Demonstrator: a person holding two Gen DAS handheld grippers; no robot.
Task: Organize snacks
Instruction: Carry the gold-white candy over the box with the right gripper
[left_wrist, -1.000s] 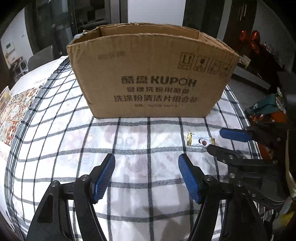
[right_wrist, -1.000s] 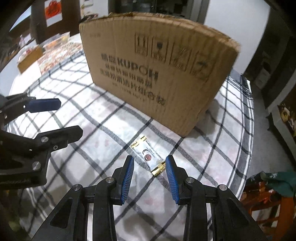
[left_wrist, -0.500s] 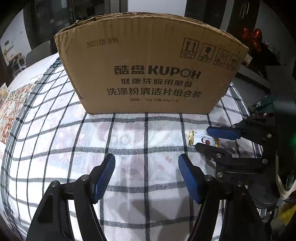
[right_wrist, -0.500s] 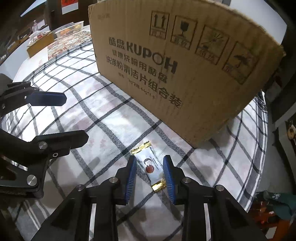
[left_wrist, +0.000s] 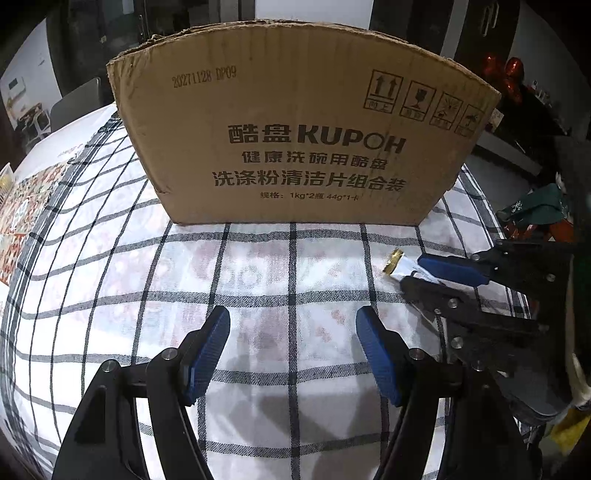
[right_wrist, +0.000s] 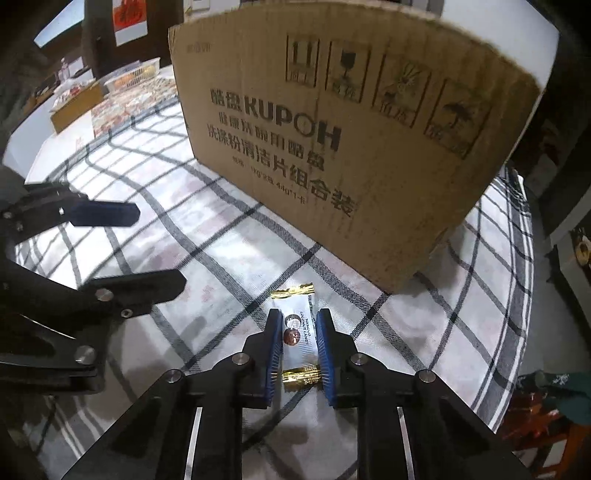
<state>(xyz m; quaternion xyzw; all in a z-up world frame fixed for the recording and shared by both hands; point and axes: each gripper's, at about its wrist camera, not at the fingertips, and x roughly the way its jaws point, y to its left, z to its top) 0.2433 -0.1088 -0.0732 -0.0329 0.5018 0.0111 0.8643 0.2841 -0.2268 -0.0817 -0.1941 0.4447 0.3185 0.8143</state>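
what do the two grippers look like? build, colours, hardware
Both are the same build. The left gripper and the right gripper have matte black angular jaws made of flat linkage plates, joined by round silver pivot bolts. Each jaw ends in a blue ribbed rubber pad. Triangular cut-outs show in the lower plates. No cables, labels or markings show, and no hand or sleeve is in view.

Snack packet (right_wrist: 297, 336) on tablecloth (right_wrist: 221, 258), before cardboard box (right_wrist: 332, 147)

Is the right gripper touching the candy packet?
Touching. In the right wrist view the right gripper has just closed; both blue pads press the sides of the candy packet.
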